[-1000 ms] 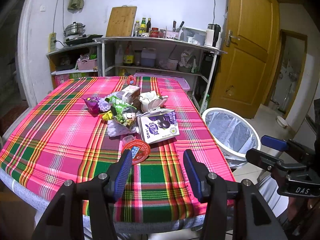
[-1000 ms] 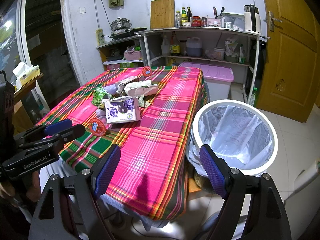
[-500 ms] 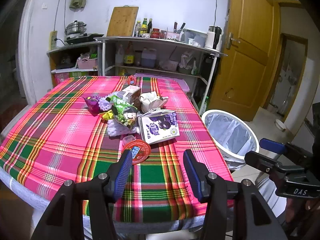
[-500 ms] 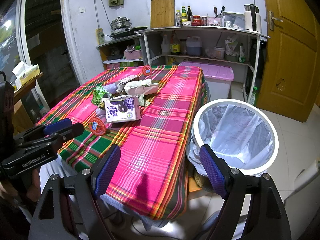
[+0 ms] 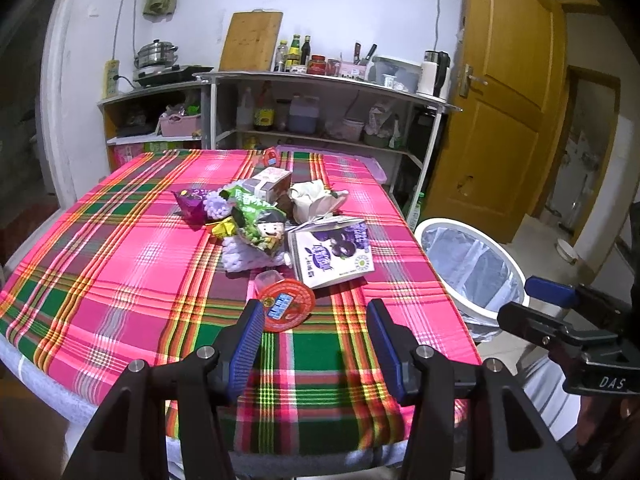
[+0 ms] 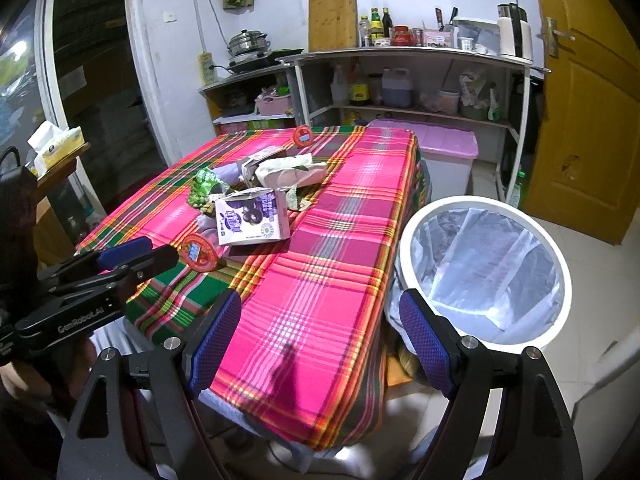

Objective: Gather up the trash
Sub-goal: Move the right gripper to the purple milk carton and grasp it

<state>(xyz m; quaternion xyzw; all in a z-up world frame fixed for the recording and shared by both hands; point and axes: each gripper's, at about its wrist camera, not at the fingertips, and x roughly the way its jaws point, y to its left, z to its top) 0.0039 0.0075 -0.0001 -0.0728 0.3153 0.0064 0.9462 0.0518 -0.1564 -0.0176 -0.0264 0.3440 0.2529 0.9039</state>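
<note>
While both grippers, left (image 5: pixel 314 334) and right (image 6: pixel 320 338), hang spread and empty, the wrapper-and-carton pile (image 5: pixel 276 220) sits untouched mid-table (the lined bin (image 6: pixel 482 268) beside it looks bare): nothing collected.

two red-lidded cups (image 5: pixel 286 305), one purple carton (image 5: pixel 333 253), one bin (image 6: pixel 482 268), two claws (image 5: pixel 314 334).

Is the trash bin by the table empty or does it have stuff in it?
Empty, as far as shown: the trash bin holds only its clear liner; the very bottom is unclear.
</note>
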